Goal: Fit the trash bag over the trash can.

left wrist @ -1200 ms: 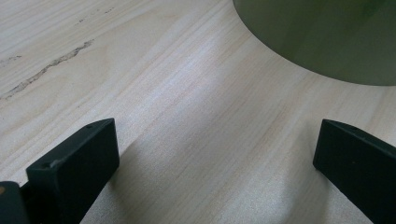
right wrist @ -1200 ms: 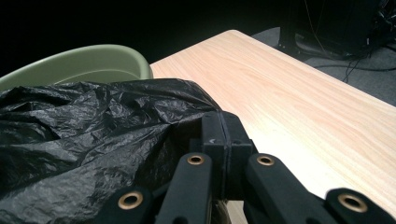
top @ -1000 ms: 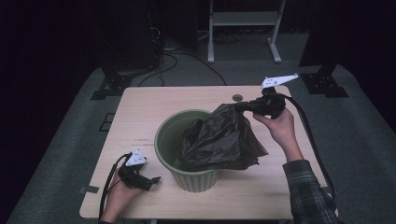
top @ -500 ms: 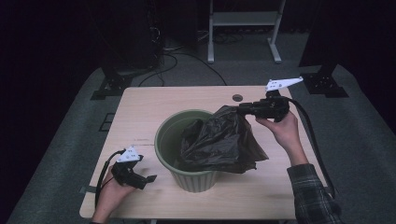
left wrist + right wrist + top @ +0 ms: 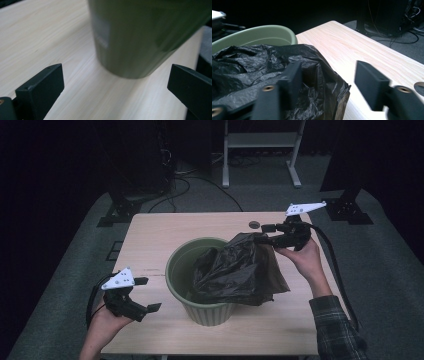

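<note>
High view, left to right: left gripper (image 5: 148, 294) is hanging beside the green bin (image 5: 200, 312), jaws standing wide with nothing between them. Black bag (image 5: 235, 270) is draping half inside the bin, half over its rim. Right gripper (image 5: 261, 233) has just been opening; bag edge is sitting beside its fingers (image 5: 290, 82), unpinched. Bag is looking light, limp, slippery; best pinching a gathered fold at the rim.

From the high view I see the pale surface (image 5: 165, 235) lit from above against a nearly black room, while in the left gripper view the green bin (image 5: 147, 37) smears with motion blur, and the right gripper view's near claw parts look soft.
</note>
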Available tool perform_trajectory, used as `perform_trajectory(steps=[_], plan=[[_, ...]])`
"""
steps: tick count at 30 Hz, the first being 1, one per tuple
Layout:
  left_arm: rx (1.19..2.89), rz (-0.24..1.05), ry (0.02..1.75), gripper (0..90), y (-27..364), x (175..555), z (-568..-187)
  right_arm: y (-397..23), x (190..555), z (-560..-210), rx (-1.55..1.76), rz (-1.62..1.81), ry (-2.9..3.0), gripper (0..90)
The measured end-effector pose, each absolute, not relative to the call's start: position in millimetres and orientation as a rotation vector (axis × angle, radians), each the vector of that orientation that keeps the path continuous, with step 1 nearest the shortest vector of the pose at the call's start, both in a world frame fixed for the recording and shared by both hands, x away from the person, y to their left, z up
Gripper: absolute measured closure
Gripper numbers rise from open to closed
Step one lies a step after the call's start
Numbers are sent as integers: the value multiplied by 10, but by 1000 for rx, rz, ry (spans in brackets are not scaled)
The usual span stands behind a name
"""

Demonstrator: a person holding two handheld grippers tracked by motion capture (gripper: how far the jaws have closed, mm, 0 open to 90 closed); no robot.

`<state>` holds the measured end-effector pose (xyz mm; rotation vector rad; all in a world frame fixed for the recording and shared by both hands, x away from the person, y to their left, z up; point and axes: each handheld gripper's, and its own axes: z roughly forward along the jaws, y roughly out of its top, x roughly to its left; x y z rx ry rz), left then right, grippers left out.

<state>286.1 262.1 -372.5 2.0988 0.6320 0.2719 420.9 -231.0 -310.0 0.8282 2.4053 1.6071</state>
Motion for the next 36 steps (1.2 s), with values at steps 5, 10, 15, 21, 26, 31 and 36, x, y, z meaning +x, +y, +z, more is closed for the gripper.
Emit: perform_trajectory(steps=[5, 10, 15, 21, 26, 31, 36], plan=[[2093, 259, 559, 25, 2508, 2777, -3434, -2310, 4228, -3089, 859, 1611, 2398, 169], [2093, 250, 510, 49, 2422, 2742, -3230, -2300, 4231, -3079, 857, 1615, 2401, 161], [2099, 238, 431, 107, 2246, 2757, -2990, -2295, 4234, -3077, 858, 1606, 2407, 161], [2101, 227, 369, 159, 2053, 2777, -2831, -2286, 4238, -3078, 859, 1606, 2407, 161], [2103, 209, 312, 208, 1833, 2804, -2696, -2271, 4242, -3079, 859, 1602, 2412, 161], [2109, 184, 246, 233, 1560, 2873, -2575, -2262, 4248, -3088, 862, 1603, 2409, 161], [2129, 165, 204, 235, 1350, 2932, -2535, -2261, 4250, -3090, 862, 1604, 2408, 162]])
